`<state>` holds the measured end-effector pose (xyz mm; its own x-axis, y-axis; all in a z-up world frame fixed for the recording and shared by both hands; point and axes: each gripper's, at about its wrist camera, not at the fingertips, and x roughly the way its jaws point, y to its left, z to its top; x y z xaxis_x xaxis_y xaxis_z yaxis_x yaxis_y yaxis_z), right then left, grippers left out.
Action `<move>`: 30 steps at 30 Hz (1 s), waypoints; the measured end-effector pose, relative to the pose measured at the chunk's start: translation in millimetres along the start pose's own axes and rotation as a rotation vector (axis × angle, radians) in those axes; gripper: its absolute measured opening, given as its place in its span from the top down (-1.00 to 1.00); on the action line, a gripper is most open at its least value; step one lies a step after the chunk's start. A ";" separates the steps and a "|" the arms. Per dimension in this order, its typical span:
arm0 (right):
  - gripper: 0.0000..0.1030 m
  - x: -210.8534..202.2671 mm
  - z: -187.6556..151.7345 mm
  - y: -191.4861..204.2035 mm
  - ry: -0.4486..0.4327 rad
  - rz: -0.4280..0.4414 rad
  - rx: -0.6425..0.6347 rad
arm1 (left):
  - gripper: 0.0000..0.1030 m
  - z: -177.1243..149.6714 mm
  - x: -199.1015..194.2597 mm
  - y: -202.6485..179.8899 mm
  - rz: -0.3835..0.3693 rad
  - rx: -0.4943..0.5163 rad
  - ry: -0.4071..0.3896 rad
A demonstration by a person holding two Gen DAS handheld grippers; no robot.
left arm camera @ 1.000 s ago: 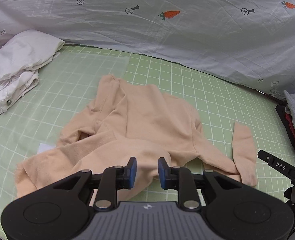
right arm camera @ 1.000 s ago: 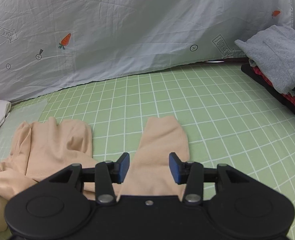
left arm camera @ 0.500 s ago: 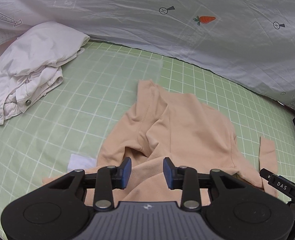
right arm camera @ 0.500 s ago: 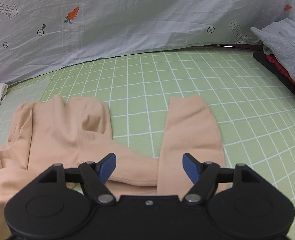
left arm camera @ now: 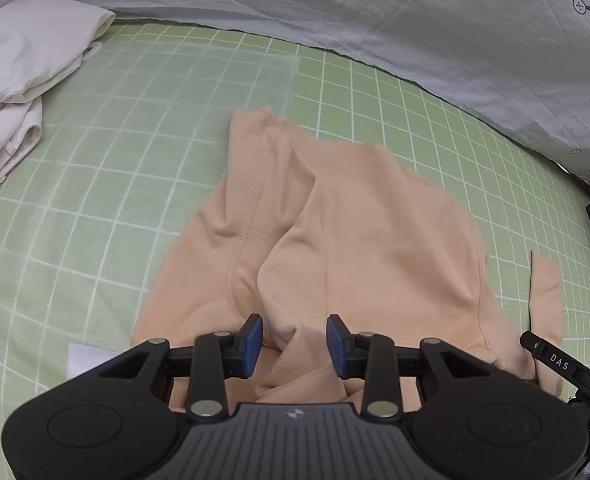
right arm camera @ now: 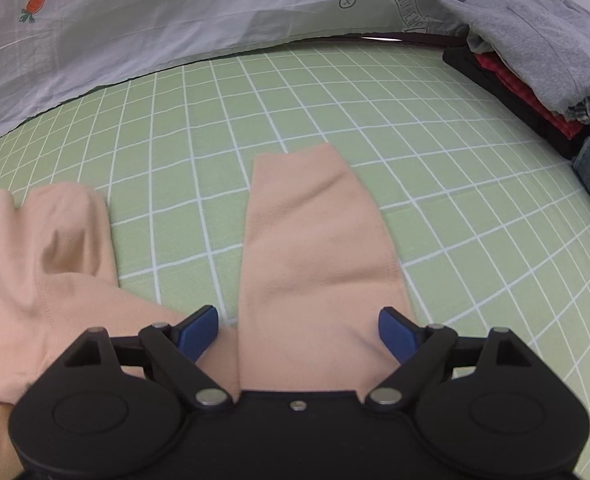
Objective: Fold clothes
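Left wrist view: the left gripper point(left arm camera: 293, 338) hangs low over the rumpled peach top point(left arm camera: 359, 216) on the green grid worktop point(left arm camera: 107, 168), jaws part open around a raised fold, closer in than half a second ago.

Right wrist view: the right gripper point(right arm camera: 298, 330) straddles the sleeve point(right arm camera: 315, 248), jaws now spread wider, gripping nothing.

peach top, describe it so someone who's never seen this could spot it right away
On the green gridded mat below the carrot-print sheet, the peach top lies crumpled mid-mat. It is the only peach, unfolded garment, between the white clothes and the folded stack.
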<state>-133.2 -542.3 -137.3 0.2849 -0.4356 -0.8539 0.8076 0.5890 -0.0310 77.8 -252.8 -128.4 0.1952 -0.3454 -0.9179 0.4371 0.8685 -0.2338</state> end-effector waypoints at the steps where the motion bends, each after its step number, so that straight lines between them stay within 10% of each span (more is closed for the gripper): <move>1: -0.71 -1.9 -0.5 -2.4 0.010 0.007 0.015 | 0.28 -1.5 3.5 1.8 -0.006 -0.011 0.011; 15: -0.79 -15.7 -6.9 -13.0 0.062 0.081 0.102 | 0.45 -14.7 0.1 1.2 0.016 -0.052 -0.006; 30: -0.90 -13.0 -20.3 7.1 0.100 0.073 -0.084 | 0.84 -26.2 -12.0 1.7 0.055 -0.063 -0.056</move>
<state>-141.7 -518.6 -137.0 0.2853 -0.3215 -0.9029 0.7393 0.6734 -0.0062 53.2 -237.9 -126.2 0.2667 -0.3139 -0.9112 0.3687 0.9068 -0.2045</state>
